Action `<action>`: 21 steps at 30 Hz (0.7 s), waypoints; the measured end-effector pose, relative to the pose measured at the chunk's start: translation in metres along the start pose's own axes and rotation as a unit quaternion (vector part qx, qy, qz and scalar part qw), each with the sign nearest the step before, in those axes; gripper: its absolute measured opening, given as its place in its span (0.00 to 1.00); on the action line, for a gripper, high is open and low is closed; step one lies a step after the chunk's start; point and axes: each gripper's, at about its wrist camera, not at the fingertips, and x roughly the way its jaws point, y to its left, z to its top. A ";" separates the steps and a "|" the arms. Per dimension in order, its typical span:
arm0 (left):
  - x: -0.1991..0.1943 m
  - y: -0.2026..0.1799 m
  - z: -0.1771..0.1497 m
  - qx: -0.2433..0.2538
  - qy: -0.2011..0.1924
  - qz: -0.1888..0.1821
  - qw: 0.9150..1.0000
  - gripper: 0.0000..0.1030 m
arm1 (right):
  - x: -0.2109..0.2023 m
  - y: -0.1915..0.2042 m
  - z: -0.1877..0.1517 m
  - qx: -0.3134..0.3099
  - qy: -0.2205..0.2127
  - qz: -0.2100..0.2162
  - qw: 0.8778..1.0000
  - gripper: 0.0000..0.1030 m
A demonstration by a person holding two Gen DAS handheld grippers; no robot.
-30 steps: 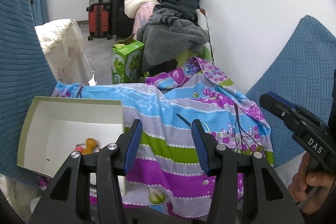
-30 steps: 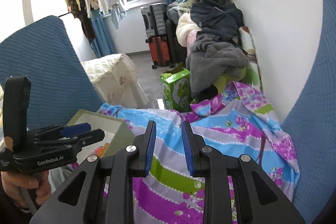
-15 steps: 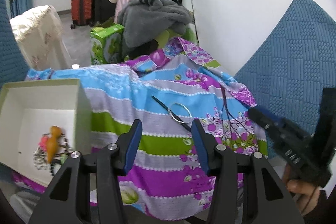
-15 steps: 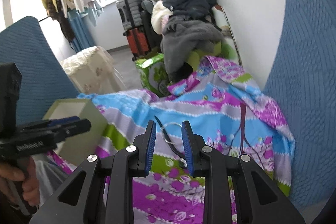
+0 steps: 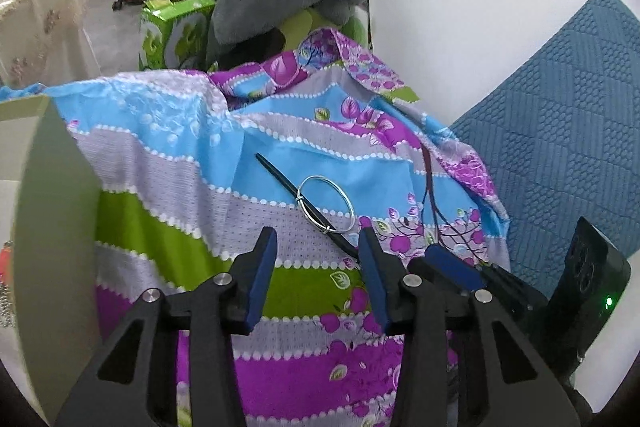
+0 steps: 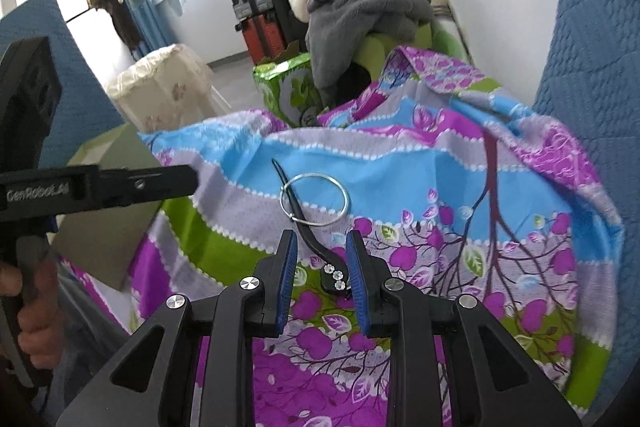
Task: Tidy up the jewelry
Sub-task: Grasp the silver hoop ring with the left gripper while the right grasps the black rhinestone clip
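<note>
A silver bangle (image 6: 314, 199) and a black hairpin (image 6: 308, 227) lay mid-frame on the floral cloth (image 6: 420, 187), the pin threaded through the ring, probably spread out for sorting into the box (image 5: 36, 211) at the left edge. The right gripper (image 6: 321, 281) hovered low with its jaws narrowly apart, straddling the pin's jewelled end; whether a pad touched it I could not tell, and nothing was clamped. The left gripper (image 5: 317, 275) was closing on nothing, its tips just short of the bangle.
</note>
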 end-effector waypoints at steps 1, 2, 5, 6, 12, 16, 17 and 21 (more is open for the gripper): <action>0.006 0.001 0.001 -0.002 0.003 -0.001 1.000 0.41 | 0.005 -0.001 -0.001 -0.005 0.003 0.002 1.000 0.23; 0.012 0.001 0.002 -0.003 0.005 0.001 1.000 0.41 | 0.008 -0.002 -0.002 -0.008 0.005 0.003 1.000 0.23; 0.029 0.002 0.005 -0.001 0.015 0.004 1.000 0.40 | 0.018 -0.006 -0.003 -0.010 0.015 0.010 1.000 0.23; 0.034 0.001 0.005 0.001 0.018 0.006 1.000 0.39 | 0.021 -0.006 -0.003 -0.010 0.017 0.012 1.000 0.23; 0.063 0.005 0.010 -0.001 0.042 0.007 0.999 0.30 | 0.040 -0.005 0.000 -0.039 0.028 0.030 0.998 0.23; 0.076 0.008 0.013 0.002 0.054 0.014 0.998 0.26 | 0.050 -0.001 0.000 -0.062 0.033 0.039 0.997 0.23; 0.079 0.009 0.013 0.002 0.058 0.016 0.998 0.25 | 0.052 0.000 0.000 -0.064 0.035 0.041 0.996 0.23; 0.085 0.013 0.015 -0.005 0.065 0.012 0.998 0.21 | 0.062 0.000 -0.001 -0.072 0.044 0.044 0.995 0.23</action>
